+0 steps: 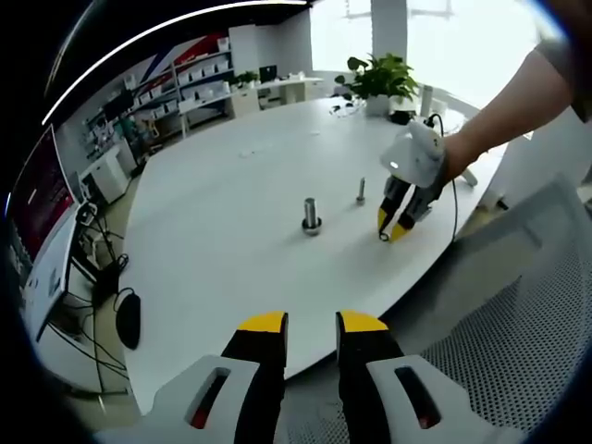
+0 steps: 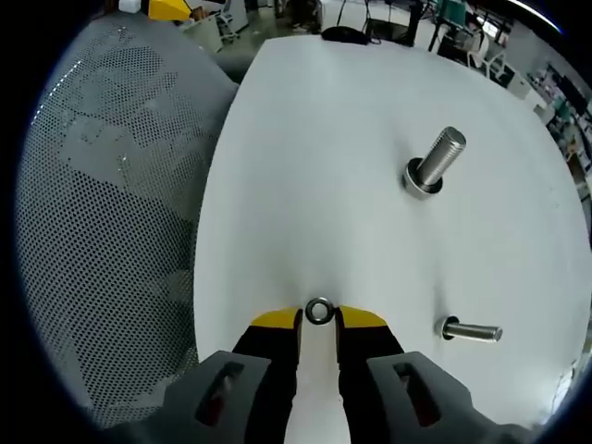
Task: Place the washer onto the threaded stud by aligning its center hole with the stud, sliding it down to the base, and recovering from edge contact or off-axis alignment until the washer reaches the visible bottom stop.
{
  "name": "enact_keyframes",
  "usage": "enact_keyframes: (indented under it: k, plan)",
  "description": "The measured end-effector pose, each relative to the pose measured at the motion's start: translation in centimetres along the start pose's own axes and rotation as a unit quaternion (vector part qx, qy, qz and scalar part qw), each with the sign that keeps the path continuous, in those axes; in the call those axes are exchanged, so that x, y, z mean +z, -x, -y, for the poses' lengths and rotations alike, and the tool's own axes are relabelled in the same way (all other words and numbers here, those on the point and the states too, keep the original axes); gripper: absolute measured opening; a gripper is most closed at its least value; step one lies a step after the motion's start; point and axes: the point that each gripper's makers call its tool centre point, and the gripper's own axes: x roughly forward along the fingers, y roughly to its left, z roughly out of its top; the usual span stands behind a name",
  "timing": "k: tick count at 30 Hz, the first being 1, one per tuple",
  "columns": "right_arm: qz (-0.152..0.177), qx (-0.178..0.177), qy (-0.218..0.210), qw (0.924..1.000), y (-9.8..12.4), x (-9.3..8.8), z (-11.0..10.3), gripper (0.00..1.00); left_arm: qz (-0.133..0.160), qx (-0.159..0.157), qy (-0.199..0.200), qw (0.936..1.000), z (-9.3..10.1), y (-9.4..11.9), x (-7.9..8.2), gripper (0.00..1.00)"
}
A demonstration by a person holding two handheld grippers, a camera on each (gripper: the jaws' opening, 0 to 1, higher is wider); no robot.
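A small metal washer point(image 2: 319, 312) sits between the yellow fingertips of my right gripper point(image 2: 319, 319), which is shut on it low over the white table point(image 2: 314, 139). The thick threaded stud point(image 2: 435, 165) stands upright on its ring base, ahead and to the right of the washer and well apart from it. From the left gripper view, the stud point(image 1: 312, 215) is mid-table, and a person's hand holds the right gripper point(image 1: 388, 231) to its right, tips near the tabletop. My left gripper point(image 1: 313, 324) hangs open at the table's near edge, with nothing in it.
A thinner bolt point(image 2: 470, 330) stands on the table close to the right of my right gripper, also seen as the thin bolt point(image 1: 361, 191). A grey mesh chair point(image 2: 111, 231) is beside the table edge. A potted plant point(image 1: 379, 79) stands at the far end.
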Motion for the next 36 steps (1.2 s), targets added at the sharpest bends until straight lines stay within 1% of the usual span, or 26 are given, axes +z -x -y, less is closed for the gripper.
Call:
enact_keyframes:
  k: [5, 8, 10, 13, 14, 15, 17, 20, 23, 26, 29, 30, 32, 35, 36]
  plan:
    - [-0.047, 0.003, 0.021, 0.9986, -0.1, 0.1, -0.1, 0.14, 0.001, 0.001, 0.000, 1.0000, 0.0, 0.0, 0.0, 0.18]
    - [-0.069, 0.005, 0.020, 0.9974, 0.0, 0.3, -0.3, 0.14, 0.001, 0.001, 0.000, 1.0000, 0.0, 0.0, 0.0, 0.18]
    - [-0.077, 0.004, 0.019, 0.9969, 0.0, 0.1, -0.2, 0.14, 0.001, 0.001, 0.000, 1.0000, 0.0, 0.0, 0.0, 0.18]
    - [-0.077, -0.002, 0.018, 0.9968, 0.1, 0.1, -0.3, 0.14, 0.002, 0.002, 0.001, 1.0000, -0.1, 0.0, 0.1, 0.18]
    - [-0.074, -0.005, 0.018, 0.9971, 0.2, 0.1, -0.3, 0.14, 0.002, 0.002, 0.001, 1.0000, -0.1, 0.0, 0.1, 0.18]
    - [-0.063, -0.010, 0.012, 0.9979, 0.2, 0.1, -0.3, 0.13, 0.001, 0.002, 0.000, 1.0000, 0.0, 0.1, 0.1, 0.18]
    - [-0.034, -0.015, -0.015, 0.9992, 0.2, 0.2, -0.2, 0.13, 0.002, 0.002, 0.000, 1.0000, 0.0, 0.1, 0.0, 0.18]
    - [0.005, -0.032, -0.056, 0.9979, 0.3, -0.1, 0.0, 0.13, 0.002, 0.003, 0.000, 1.0000, 0.0, 0.1, 0.0, 0.18]
    - [0.021, -0.035, -0.102, 0.9939, 0.6, -0.6, 0.0, 0.13, 0.003, 0.003, 0.000, 1.0000, 0.0, 0.1, 0.0, 0.18]
    - [0.029, -0.046, -0.131, 0.9899, 1.0, -1.1, 0.8, 0.13, 0.001, 0.002, -0.001, 1.0000, 0.0, 0.1, 0.0, 0.18]
    - [0.063, -0.060, -0.182, 0.9794, 2.2, -0.9, 2.1, 0.13, 0.001, 0.001, -0.001, 1.0000, 0.1, 0.1, 0.0, 0.18]
    - [0.077, -0.066, -0.205, 0.9735, 2.7, -0.9, 2.9, 0.13, 0.001, 0.002, -0.001, 1.0000, 0.1, 0.1, 0.0, 0.18]
    - [0.092, -0.072, -0.241, 0.9634, 3.4, -1.3, 4.1, 0.13, 0.000, 0.001, -0.001, 1.0000, 0.1, 0.1, 0.0, 0.18]
    - [0.100, -0.079, -0.265, 0.9558, 4.3, -2.0, 5.1, 0.13, 0.000, 0.000, -0.001, 1.0000, 0.1, 0.0, 0.0, 0.18]
    - [0.101, -0.080, -0.268, 0.9548, 4.6, -2.2, 5.4, 0.13, -0.001, 0.000, -0.001, 1.0000, 0.0, 0.0, 0.0, 0.18]
